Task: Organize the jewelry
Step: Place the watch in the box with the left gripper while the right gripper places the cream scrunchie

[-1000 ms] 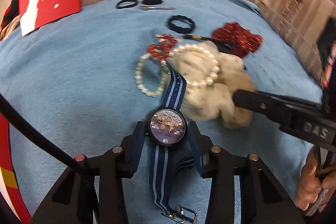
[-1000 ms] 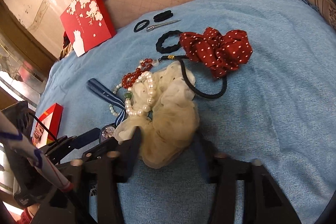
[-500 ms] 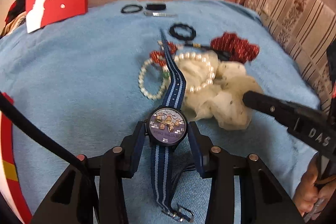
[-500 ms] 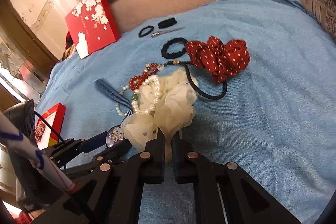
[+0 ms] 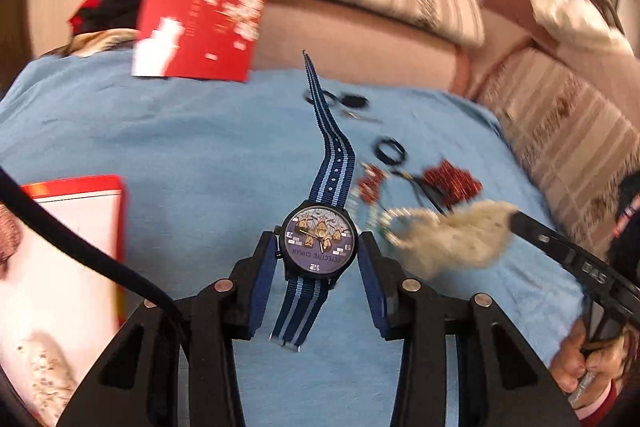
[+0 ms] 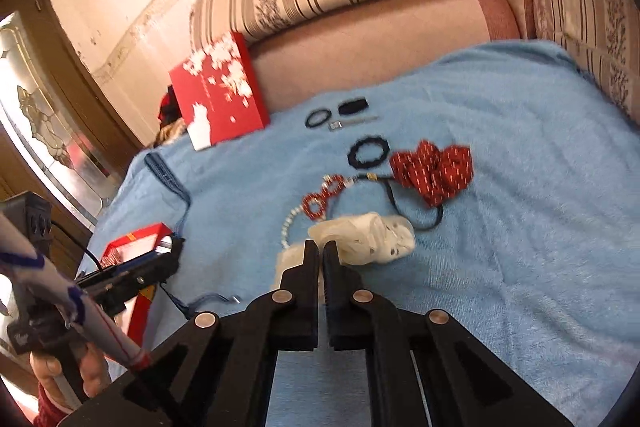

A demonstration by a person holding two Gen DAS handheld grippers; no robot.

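Left gripper (image 5: 319, 259) is clamping a wristwatch (image 5: 319, 244) by its case between the blue finger pads (image 5: 262, 283); the dial reads "DETECTIVE CONAN". The navy striped strap (image 5: 327, 143) is trailing above the blue towel (image 5: 208, 147).

Right gripper (image 6: 321, 251) fingers are pinching together on a cream scrunchie (image 6: 372, 237), which is sitting at the fingertips above the towel.

Lying on the towel beyond: red bead bracelet (image 6: 322, 195), pearl strand (image 6: 289, 227), red dotted scrunchie (image 6: 434, 169), black hair ties (image 6: 368, 151). An open red box (image 5: 72, 223) is sitting left; a red floral box (image 6: 220, 95) is leaning against the sofa.
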